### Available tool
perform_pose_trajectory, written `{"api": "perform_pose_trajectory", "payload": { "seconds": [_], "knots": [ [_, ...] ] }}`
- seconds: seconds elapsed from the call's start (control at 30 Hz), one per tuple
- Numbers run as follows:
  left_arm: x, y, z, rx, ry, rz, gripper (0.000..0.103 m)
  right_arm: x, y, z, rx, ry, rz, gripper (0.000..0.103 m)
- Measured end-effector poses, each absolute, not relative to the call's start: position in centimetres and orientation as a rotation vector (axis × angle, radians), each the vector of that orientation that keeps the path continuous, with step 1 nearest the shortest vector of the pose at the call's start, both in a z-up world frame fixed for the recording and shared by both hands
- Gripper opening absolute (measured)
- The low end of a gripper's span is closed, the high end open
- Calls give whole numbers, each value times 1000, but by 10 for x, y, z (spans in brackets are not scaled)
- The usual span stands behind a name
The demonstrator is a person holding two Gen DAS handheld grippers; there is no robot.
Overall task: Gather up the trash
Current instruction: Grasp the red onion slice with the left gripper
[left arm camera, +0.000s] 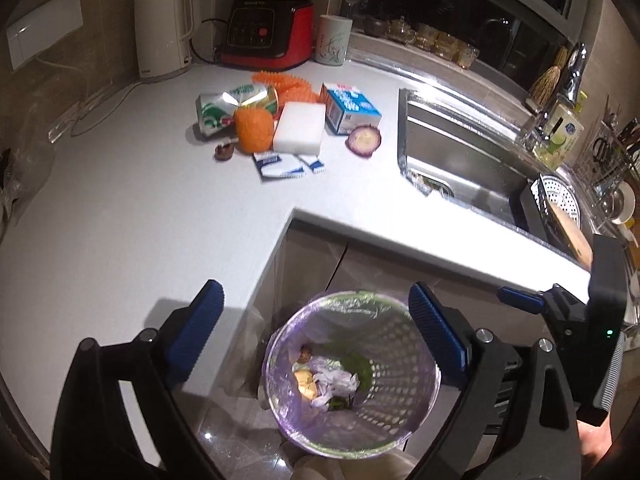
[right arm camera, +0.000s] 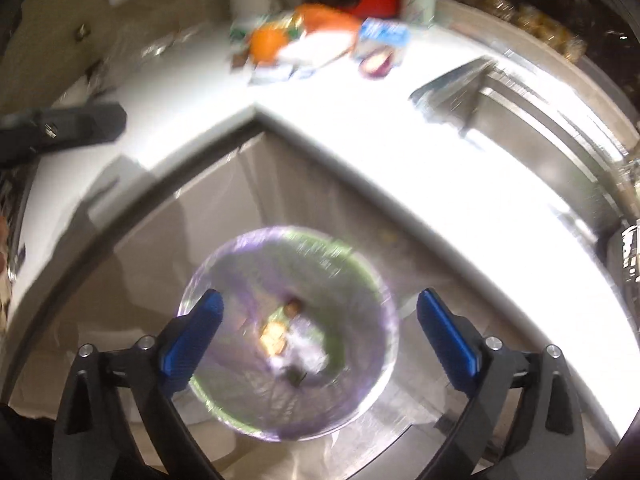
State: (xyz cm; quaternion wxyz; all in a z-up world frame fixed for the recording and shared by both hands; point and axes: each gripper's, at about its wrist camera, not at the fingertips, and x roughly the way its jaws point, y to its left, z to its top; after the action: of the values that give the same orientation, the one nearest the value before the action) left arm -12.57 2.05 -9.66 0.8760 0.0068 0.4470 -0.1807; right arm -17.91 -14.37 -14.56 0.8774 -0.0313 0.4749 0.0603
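White countertop [left arm camera: 120, 220] with crushed can [left arm camera: 224, 110], carton [left arm camera: 350, 108], sponge [left arm camera: 300, 128].

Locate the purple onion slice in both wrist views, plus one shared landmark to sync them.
Left wrist: the onion slice lies on the counter right of centre, beside the blue milk carton, left of the sink.
Right wrist: onion slice sits near the top, right of centre, blurred.
Shared landmark: the purple-lined trash bin below the counter's inner corner.
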Motion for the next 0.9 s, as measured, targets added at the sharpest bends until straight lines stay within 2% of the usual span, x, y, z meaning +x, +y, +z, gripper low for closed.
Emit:
{"api": "perform_pose_trajectory", "payload": {
  "seconds": [0.1, 0.27, 0.77, 0.9],
  "knots": [
    [-103, 5, -80, -7, 888, -360, 95, -167, -165, -115, -63, 936, 84, 101],
    [-57, -31, -78, -33, 865, -303, 95, -139, -201, -88, -46, 885, 62, 101],
    [40, -123, -145, -19, 955, -272, 95, -48, -278, -87, -77, 893, 152, 101],
    [56, -134, -157, -1, 977, -242, 89, -31, -291, -90, -77, 894, 176, 101]
  ]
}}
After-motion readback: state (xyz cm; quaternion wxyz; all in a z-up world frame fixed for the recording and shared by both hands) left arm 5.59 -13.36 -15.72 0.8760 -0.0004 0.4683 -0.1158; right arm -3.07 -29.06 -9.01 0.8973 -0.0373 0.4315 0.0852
